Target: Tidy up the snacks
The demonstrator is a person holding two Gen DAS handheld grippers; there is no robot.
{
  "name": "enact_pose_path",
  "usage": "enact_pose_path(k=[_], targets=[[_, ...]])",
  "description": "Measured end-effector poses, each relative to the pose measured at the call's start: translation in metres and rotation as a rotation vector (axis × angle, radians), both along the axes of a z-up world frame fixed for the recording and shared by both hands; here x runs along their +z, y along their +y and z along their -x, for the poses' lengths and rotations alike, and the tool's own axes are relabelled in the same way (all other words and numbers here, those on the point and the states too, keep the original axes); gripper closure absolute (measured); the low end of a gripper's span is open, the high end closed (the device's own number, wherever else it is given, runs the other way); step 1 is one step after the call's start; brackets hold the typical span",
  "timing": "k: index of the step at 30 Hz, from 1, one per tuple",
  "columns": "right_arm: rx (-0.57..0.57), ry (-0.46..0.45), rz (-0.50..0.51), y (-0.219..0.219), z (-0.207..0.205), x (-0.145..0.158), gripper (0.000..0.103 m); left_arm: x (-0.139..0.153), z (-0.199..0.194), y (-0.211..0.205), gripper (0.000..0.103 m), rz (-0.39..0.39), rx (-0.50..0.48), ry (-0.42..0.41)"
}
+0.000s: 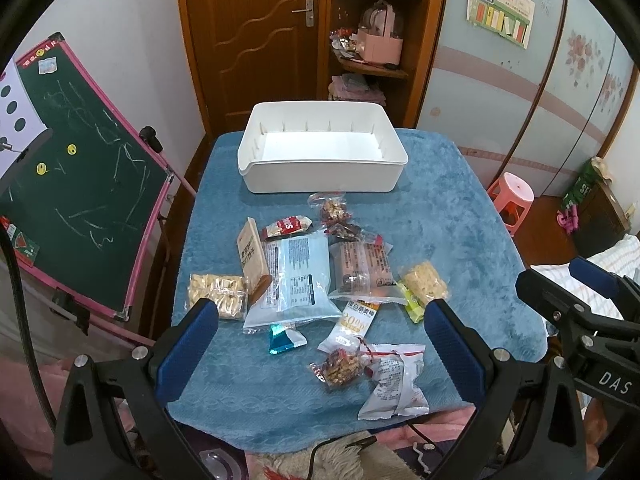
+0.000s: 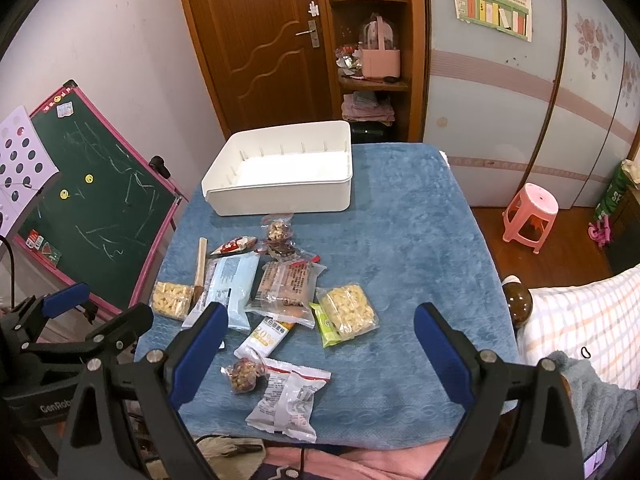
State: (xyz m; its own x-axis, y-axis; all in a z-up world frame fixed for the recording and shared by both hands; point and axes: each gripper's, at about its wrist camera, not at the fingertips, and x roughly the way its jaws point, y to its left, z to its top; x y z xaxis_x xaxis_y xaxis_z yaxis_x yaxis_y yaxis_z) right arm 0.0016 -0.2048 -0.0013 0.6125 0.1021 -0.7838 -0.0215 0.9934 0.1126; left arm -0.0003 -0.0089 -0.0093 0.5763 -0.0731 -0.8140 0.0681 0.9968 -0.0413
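Observation:
Several snack packets lie in a loose pile on the blue cloth table (image 1: pixel 460 220), among them a large pale blue packet (image 1: pixel 296 276), a white packet (image 1: pixel 394 384) nearest me, and a yellow-green packet (image 1: pixel 420 288). An empty white bin (image 1: pixel 320 148) stands at the far side. My left gripper (image 1: pixel 320 332) is open and empty, hovering over the near edge of the pile. My right gripper (image 2: pixel 320 340) is open and empty too, above the white packet (image 2: pixel 290 396) and the near pile. The bin (image 2: pixel 280 176) shows at the far left in the right wrist view.
A green chalkboard easel (image 1: pixel 80 184) leans left of the table. A wooden door and shelves (image 1: pixel 372 40) stand behind. A pink stool (image 2: pixel 530 212) sits on the floor to the right. A checked bedcover (image 2: pixel 580 320) lies near right.

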Motion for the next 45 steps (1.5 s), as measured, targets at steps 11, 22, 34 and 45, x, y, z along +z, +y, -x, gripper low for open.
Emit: enact_pose_path(k=[11, 22, 34, 45], targets=[[0.006, -0.005, -0.002, 0.001, 0.001, -0.002, 0.008, 0.001, 0.001, 0.003, 0.001, -0.001, -0.002, -0.011], [0.008, -0.011, 0.004, -0.002, 0.0, -0.002, 0.008, 0.007, -0.002, 0.003, 0.001, 0.006, 0.0, -0.027], [0.012, -0.076, 0.058, -0.01, -0.009, 0.016, 0.008, 0.018, -0.014, 0.005, 0.001, 0.029, -0.027, -0.055], [0.031, -0.068, 0.079, -0.021, -0.038, 0.002, 0.008, 0.008, -0.052, 0.012, 0.001, -0.05, -0.018, -0.099]])
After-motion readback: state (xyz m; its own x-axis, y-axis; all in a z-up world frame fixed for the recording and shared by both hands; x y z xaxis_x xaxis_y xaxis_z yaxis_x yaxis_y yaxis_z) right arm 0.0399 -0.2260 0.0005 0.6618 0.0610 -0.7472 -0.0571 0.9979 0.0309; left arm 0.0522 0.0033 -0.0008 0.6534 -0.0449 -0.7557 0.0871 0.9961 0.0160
